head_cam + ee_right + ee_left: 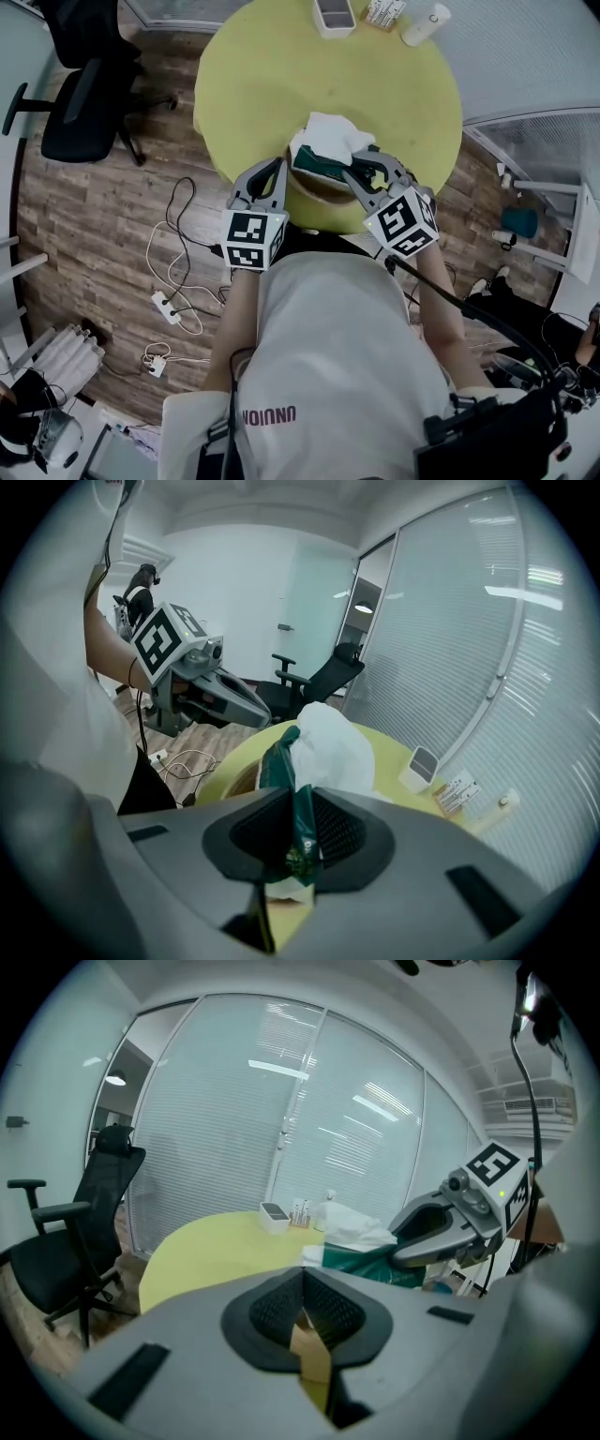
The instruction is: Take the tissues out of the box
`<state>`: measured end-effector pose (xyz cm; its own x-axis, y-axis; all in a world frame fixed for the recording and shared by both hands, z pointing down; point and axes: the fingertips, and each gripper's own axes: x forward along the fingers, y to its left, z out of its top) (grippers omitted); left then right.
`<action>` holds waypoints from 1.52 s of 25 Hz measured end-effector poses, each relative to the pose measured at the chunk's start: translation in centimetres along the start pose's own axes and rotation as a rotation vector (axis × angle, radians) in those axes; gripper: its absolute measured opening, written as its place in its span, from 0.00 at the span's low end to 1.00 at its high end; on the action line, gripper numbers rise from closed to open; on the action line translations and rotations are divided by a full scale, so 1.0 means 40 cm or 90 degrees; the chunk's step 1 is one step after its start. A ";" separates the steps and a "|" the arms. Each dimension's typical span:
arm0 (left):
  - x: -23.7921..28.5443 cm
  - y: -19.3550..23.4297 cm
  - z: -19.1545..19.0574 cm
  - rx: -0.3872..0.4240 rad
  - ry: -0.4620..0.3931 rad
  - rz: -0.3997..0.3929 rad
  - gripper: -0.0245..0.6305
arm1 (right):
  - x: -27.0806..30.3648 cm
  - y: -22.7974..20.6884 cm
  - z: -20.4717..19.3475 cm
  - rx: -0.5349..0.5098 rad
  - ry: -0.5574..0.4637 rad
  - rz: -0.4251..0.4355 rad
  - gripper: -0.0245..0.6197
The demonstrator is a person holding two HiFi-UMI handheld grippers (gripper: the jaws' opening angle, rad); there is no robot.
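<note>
A green tissue pack (pixel 312 166) with white tissues (pixel 328 134) bulging out of its top hangs over a brown container (pixel 317 189) at the near edge of the round yellow table (pixel 281 75). My right gripper (pixel 363 177) is shut on the pack's green edge; in the right gripper view the green wrapper (pixel 284 761) is pinched between the pads of that gripper (pixel 298 803), with the tissues (pixel 330 747) beyond. My left gripper (pixel 270 171) hovers just left of the pack, apart from it. In its own view the left gripper (pixel 302 1274) is shut on nothing.
At the table's far edge stand a white box (pixel 335 14), a small card holder (pixel 382 11) and a white bottle (pixel 424 23). A black office chair (pixel 84 94) stands to the left. A power strip with cables (pixel 167 307) lies on the wooden floor.
</note>
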<state>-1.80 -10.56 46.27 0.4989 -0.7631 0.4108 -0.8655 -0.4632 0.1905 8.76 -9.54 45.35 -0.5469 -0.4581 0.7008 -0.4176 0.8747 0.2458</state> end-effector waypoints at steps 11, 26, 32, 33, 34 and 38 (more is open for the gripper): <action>-0.008 0.016 0.025 -0.006 -0.015 0.015 0.06 | -0.019 -0.021 0.018 -0.004 -0.013 -0.024 0.17; -0.007 0.013 0.052 0.006 -0.025 0.011 0.06 | -0.043 -0.069 0.036 -0.007 -0.027 -0.071 0.17; -0.004 0.010 0.065 0.011 -0.029 0.008 0.06 | -0.049 -0.085 0.038 -0.004 -0.033 -0.089 0.17; -0.005 0.009 0.068 0.012 -0.030 0.008 0.06 | -0.051 -0.087 0.040 -0.003 -0.035 -0.093 0.17; -0.006 0.008 0.071 0.014 -0.032 0.008 0.06 | -0.054 -0.090 0.041 -0.002 -0.037 -0.098 0.17; -0.010 0.005 0.081 0.017 -0.037 0.008 0.06 | -0.066 -0.102 0.048 0.000 -0.045 -0.117 0.17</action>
<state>-2.01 -11.79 43.27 0.4898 -0.7940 0.3601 -0.8710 -0.4640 0.1617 10.50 -12.20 41.22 -0.5112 -0.6204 0.5948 -0.5149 0.7752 0.3660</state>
